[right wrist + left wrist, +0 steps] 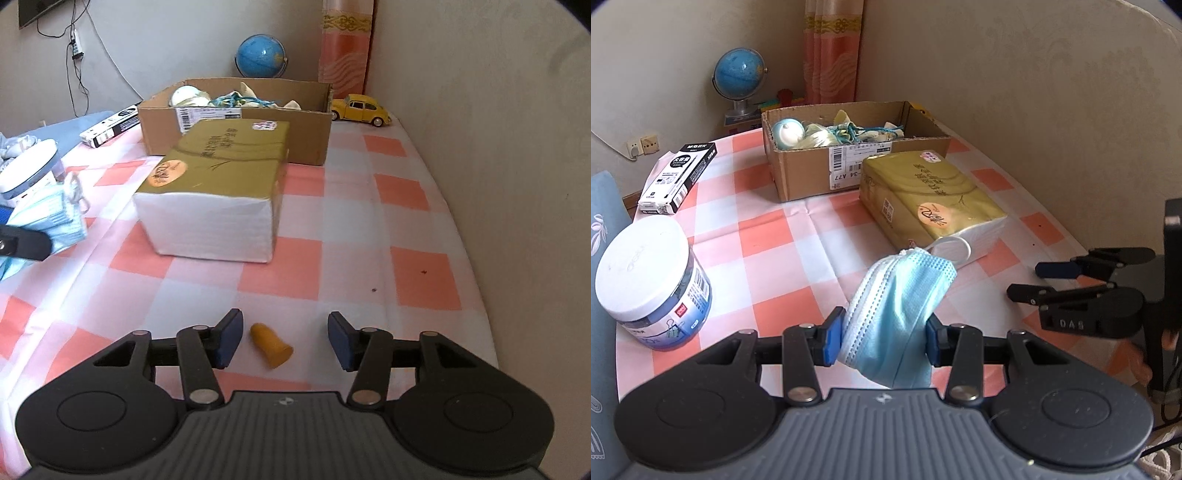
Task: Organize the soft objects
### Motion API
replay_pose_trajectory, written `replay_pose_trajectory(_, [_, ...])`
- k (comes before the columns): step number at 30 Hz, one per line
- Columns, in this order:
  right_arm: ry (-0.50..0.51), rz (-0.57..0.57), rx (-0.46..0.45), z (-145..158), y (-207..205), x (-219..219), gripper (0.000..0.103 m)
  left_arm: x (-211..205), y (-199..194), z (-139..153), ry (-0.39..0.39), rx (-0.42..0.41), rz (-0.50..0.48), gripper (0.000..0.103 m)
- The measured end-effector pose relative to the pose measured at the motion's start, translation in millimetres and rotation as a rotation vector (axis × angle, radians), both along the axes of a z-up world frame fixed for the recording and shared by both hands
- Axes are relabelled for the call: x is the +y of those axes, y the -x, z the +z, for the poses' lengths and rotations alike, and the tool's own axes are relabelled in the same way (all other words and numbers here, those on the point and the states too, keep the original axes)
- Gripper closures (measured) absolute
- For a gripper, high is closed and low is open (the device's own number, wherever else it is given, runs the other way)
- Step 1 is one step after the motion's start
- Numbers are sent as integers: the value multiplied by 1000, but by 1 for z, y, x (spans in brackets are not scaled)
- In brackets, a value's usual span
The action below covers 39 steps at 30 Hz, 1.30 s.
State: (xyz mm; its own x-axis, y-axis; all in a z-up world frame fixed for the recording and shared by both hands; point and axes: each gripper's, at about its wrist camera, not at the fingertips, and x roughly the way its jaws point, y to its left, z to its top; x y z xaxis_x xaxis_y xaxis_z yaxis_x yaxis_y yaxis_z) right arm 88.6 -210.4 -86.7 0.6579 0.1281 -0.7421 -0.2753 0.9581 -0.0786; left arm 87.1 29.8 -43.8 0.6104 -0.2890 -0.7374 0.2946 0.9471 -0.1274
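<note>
The face mask (897, 317), pale blue and bunched, sits pinched between the fingers of the left gripper (884, 341), which are closed down on it to a narrow gap; its long axis runs away from the fingers and tilts up to the right, with the white ear loop (955, 248) at the far end draping onto the tissue pack (931, 195) ahead; well beyond the fingers stands the cardboard box (827, 162), already holding other soft bits; to the right, the right gripper (284, 341) has its fingers standing apart with nothing gripped, straddling the small orange finger cot (270, 345) that lies on the checked desk (332, 258); the cot sits nearer the left finger than the right, touching neither, its rounded tip pointing away and slightly left, its open mouth toward the camera and right; as for trouble, I judge the loop could snag on the tissue pack when the mask is carried boxward and tug it loose, since only a fold is held; the cot, being off-centre and round, may well roll or squirt aside if the fingers close unevenly.
</note>
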Motion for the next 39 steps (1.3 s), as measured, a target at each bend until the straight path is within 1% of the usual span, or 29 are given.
replay_pose_trajectory(2, [14, 22, -2, 1, 7, 4, 61, 0, 0, 0, 1, 1, 1, 61])
replay_pose_trajectory(3, [12, 35, 3, 2, 10, 6, 69, 0, 0, 0, 3, 2, -1, 61])
replay_pose_trajectory(4, [9, 44, 6, 2, 13, 6, 75, 0, 0, -1, 3, 2, -1, 61])
replay_pose_trajectory(6, [19, 44, 9, 4, 15, 8, 80, 0, 0, -1, 5, 2, -4, 61])
replay_pose_trajectory(9, [16, 36, 14, 5, 13, 7, 83, -1, 1, -1, 7, 0, -10, 61])
replay_pose_trajectory(11, [6, 31, 19, 10, 11, 5, 83, -1, 2, -1, 7, -1, -12, 61])
replay_pose_trajectory(13, [1, 21, 2, 17, 9, 3, 83, 0, 1, -1, 9, -1, -9, 61])
replay_pose_trajectory(19, [-30, 3, -72, 48, -5, -7, 83, 4, 4, 0, 13, -8, -5, 61])
replay_pose_trajectory(23, [-33, 9, -129, 67, -24, -7, 83, 5, 5, 1, 14, -9, -7, 61])
replay_pose_trajectory(26, [-31, 18, -172, 81, -46, -2, 83, 5, 5, 0, 12, -9, -7, 61])
replay_pose_trajectory(30, [-53, 42, -212, 100, -88, 9, 83, 7, 3, -1, 11, -6, 1, 61])
replay_pose_trajectory(35, [-49, 75, -228, 112, -146, 29, 82, 11, 1, -1, 5, 0, 18, 61])
replay_pose_trajectory(38, [-55, 72, -213, 111, -174, 37, 77, 13, -2, -1, 4, 1, 32, 61])
replay_pose_trajectory(39, [-55, 67, -203, 109, -181, 38, 67, 13, -3, -1, 3, 1, 36, 61])
